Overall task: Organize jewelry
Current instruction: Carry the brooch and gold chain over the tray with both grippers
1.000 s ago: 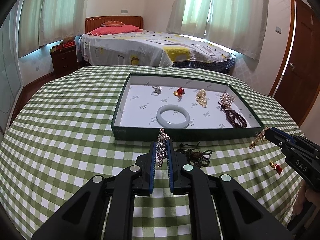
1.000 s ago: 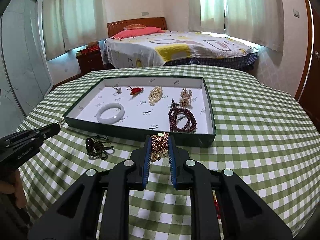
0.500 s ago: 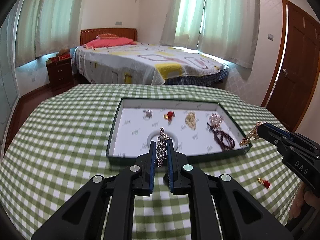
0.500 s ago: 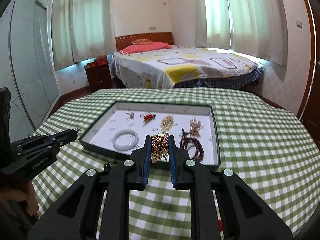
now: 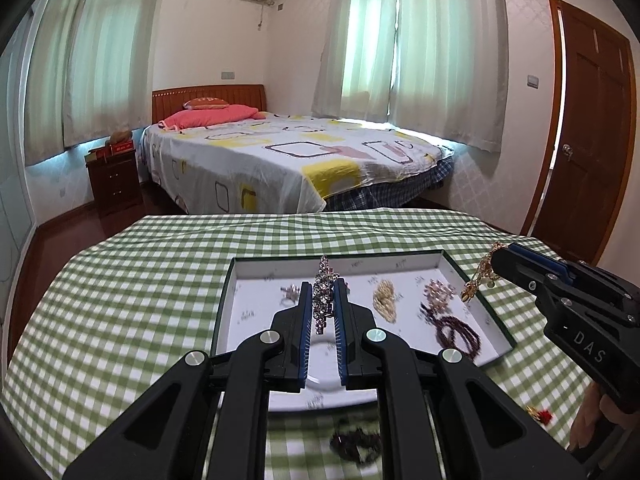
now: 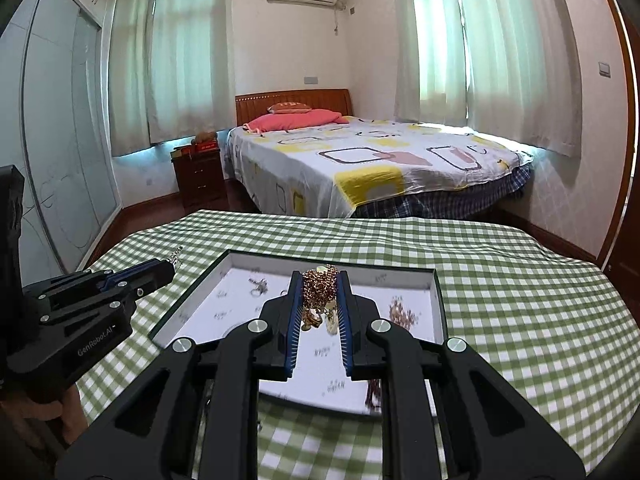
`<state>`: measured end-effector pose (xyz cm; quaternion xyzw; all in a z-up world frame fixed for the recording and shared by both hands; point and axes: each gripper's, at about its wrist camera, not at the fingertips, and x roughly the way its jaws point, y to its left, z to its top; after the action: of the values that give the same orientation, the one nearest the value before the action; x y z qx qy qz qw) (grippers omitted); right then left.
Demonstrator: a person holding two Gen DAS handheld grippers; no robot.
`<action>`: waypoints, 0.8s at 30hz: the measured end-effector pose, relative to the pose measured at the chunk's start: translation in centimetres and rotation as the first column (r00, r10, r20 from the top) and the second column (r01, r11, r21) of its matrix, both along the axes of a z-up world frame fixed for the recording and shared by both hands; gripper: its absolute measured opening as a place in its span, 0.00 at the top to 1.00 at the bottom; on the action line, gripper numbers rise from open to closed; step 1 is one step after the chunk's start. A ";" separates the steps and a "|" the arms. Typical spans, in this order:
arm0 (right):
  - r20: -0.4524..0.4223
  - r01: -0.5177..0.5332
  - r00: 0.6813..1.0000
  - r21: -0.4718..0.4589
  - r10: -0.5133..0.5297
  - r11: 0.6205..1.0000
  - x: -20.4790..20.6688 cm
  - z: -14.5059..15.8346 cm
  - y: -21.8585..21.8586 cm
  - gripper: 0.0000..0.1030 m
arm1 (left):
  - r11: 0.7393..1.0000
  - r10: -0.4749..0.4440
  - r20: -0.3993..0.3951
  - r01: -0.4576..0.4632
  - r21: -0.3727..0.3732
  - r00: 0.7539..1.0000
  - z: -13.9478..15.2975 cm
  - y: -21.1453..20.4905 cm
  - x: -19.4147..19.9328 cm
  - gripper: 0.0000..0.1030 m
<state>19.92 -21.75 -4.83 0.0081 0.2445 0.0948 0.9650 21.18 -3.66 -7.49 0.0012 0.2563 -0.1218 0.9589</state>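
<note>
My left gripper [image 5: 323, 294] is shut on a silver rhinestone chain [image 5: 323, 300], held above the white-lined jewelry tray [image 5: 498, 322]. My right gripper [image 6: 320, 292] is shut on a gold chain [image 6: 318, 296], also above the tray [image 6: 438, 300]. In the left wrist view the right gripper [image 5: 502, 258] enters from the right with the gold chain [image 5: 478, 280] dangling. The tray holds a cream beaded piece [image 5: 385, 300], a pearl cluster [image 5: 438, 292], a dark red bead bracelet [image 5: 458, 334], a small silver piece [image 5: 290, 292] and a white bangle partly hidden by my fingers.
On the green checked tablecloth [image 5: 120, 300] in front of the tray lie a dark cord necklace [image 5: 354, 446] and a small red and gold charm [image 5: 540, 414]. A bed [image 5: 280, 152], nightstand and wooden door stand beyond the table.
Both grippers have risen and moved forward over the tray, each still holding its chain. The tray now sits lower in both views and more of the room shows.
</note>
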 end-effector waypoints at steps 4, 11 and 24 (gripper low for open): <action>-0.024 0.010 1.000 0.004 -0.010 1.000 2.2 -1.5 0.0 0.84 | 1.000 0.008 -0.012 -0.008 0.020 1.000 -1.2 0.0 2.5 0.89; -0.124 0.022 0.992 -0.010 -0.023 1.000 5.9 -6.0 0.0 0.84 | 0.998 0.016 -0.101 -0.010 0.058 0.995 -4.7 0.1 6.7 0.89; -0.240 0.034 0.970 -0.010 -0.035 0.999 8.4 -9.7 -0.1 0.84 | 0.997 0.031 -0.260 -0.011 0.078 0.965 -8.7 0.3 10.1 0.89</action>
<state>28.32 -21.80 -14.58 0.0210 0.3592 0.0755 0.9299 31.28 -3.33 -16.20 0.0190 0.3848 -0.1010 0.9173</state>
